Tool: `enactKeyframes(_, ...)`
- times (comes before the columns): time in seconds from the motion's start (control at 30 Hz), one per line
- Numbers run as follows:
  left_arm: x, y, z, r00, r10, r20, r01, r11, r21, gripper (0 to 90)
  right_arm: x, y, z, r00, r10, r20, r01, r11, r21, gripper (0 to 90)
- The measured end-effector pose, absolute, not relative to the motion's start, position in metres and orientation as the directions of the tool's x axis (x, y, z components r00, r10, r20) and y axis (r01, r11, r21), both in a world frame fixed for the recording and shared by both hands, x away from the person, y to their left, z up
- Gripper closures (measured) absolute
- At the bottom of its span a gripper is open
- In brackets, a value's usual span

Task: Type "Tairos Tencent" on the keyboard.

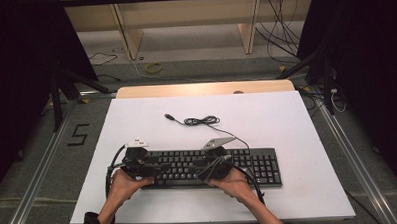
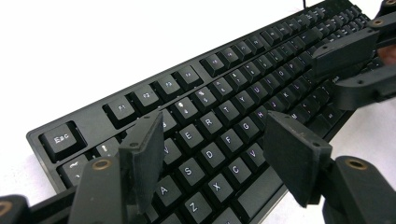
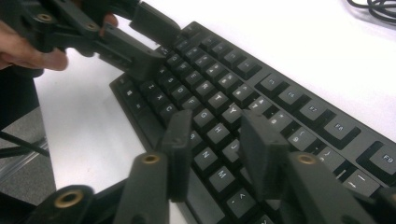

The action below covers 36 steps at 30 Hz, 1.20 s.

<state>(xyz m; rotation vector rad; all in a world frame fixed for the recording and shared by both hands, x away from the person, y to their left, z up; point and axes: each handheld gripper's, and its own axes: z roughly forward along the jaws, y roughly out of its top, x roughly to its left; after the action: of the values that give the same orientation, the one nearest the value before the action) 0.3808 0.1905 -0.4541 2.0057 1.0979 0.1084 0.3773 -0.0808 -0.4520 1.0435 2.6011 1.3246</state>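
Note:
A black keyboard (image 1: 248, 166) lies flat on the white table top (image 1: 287, 124), near its front edge. Its thin black cable (image 1: 202, 121) runs back to a loose coil and a free USB plug (image 1: 170, 116). My left gripper (image 1: 161, 168) hovers over the keyboard's left half, jaws open above the letter keys (image 2: 212, 133), nothing between them. My right gripper (image 1: 203, 174) hovers over the middle of the keyboard, pointing towards the left one. Its jaws (image 3: 217, 123) stand apart above the G, H, J keys and hold nothing. Each gripper view shows the other gripper close by: the right gripper (image 2: 348, 65), the left gripper (image 3: 135, 44).
The table's wooden far edge (image 1: 205, 88) borders the white top. Beyond it are a grey floor with loose cables (image 1: 284, 34), a yellow ring (image 1: 154, 68) and light wooden shelving (image 1: 183, 17). Metal rails (image 1: 36, 182) run along both sides of the table.

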Motion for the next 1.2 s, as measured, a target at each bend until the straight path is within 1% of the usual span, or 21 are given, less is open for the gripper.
enactKeyframes(0.4, 0.374, 0.195, -0.451, 0.616, 0.729, -0.297, 0.650, -0.258, 0.715, 36.5, 0.379, -0.069, -0.461, -0.789, 0.573, 0.221, 0.535, 0.465, 0.706, 84.8)
enactKeyframes(0.57, 0.372, 0.195, -0.451, 0.621, 0.724, -0.299, 0.646, -0.257, 0.719, 36.1, 0.380, -0.065, -0.466, -0.793, 0.572, 0.210, 0.534, 0.487, 0.691, 89.4)
enactKeyframes(0.97, 0.368, 0.195, -0.454, 0.645, 0.703, -0.300, 0.631, -0.269, 0.728, 32.4, 0.378, -0.057, -0.472, -0.807, 0.558, 0.190, 0.520, 0.520, 0.678, 90.0)
enactKeyframes(1.2, 0.366, 0.195, -0.455, 0.650, 0.696, -0.303, 0.627, -0.266, 0.733, 31.9, 0.379, -0.056, -0.474, -0.809, 0.558, 0.185, 0.517, 0.525, 0.676, 90.0)
